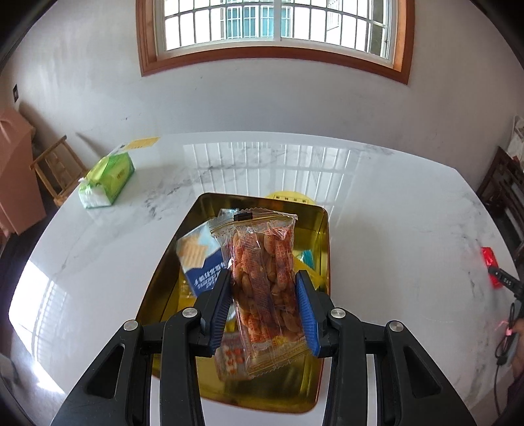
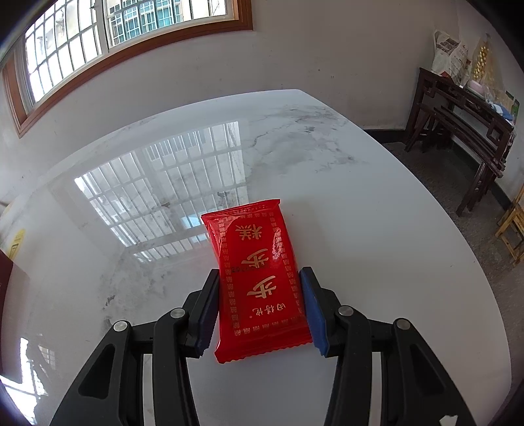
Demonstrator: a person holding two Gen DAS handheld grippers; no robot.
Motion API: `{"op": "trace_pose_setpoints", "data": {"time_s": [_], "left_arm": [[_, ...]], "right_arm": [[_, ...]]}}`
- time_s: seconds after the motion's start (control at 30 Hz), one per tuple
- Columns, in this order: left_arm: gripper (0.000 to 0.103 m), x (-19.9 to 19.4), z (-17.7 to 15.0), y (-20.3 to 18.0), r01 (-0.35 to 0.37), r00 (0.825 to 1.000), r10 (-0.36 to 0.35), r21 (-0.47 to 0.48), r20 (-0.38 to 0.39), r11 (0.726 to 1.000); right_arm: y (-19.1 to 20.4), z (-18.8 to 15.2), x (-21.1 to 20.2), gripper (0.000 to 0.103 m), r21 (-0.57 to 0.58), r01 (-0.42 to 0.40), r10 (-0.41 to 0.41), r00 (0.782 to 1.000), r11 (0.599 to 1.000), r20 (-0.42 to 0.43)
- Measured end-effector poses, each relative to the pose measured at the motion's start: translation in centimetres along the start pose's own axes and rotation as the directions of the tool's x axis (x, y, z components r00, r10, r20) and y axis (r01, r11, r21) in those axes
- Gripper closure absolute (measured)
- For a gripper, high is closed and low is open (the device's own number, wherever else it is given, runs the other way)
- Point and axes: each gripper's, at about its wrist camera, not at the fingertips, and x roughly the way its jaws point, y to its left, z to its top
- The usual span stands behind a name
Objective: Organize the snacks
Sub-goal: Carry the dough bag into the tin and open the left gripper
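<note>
The left tongs (image 1: 263,288) grip a clear peanut packet (image 1: 265,281) above the gold tin (image 1: 322,229) on the worktop (image 1: 393,209). The right tongs (image 2: 260,288) clamp a red snack packet (image 2: 258,278) over the worktop's bare marble.

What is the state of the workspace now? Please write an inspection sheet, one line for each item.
Surface: white marble table, glossy, reflecting the window.
Job's things: clear peanut snack packet held above the gold tin; blue cracker packet and other snacks lie in the tin; red snack packet between the right fingers.
Clutter: green tissue pack and a yellow paper at the far left of the table.
Grippers: left gripper shut on the peanut packet; right gripper shut on the red packet.
Cables: one black cable at the right edge of the left view.
Surroundings: barred window, dark wooden side table, wooden stool.
</note>
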Motion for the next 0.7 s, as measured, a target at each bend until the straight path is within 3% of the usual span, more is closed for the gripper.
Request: {"op": "trace_pose_setpoints", "data": {"time_s": [0.7], "left_arm": [[0.063, 6.1, 2.2, -0.6, -0.033, 0.999, 0.034, 0.041, -0.03, 0.999]], "right_arm": [[0.4, 0.0, 0.0, 0.057, -0.024, 0.028, -0.028, 1.0, 0.999, -0.004]]}}
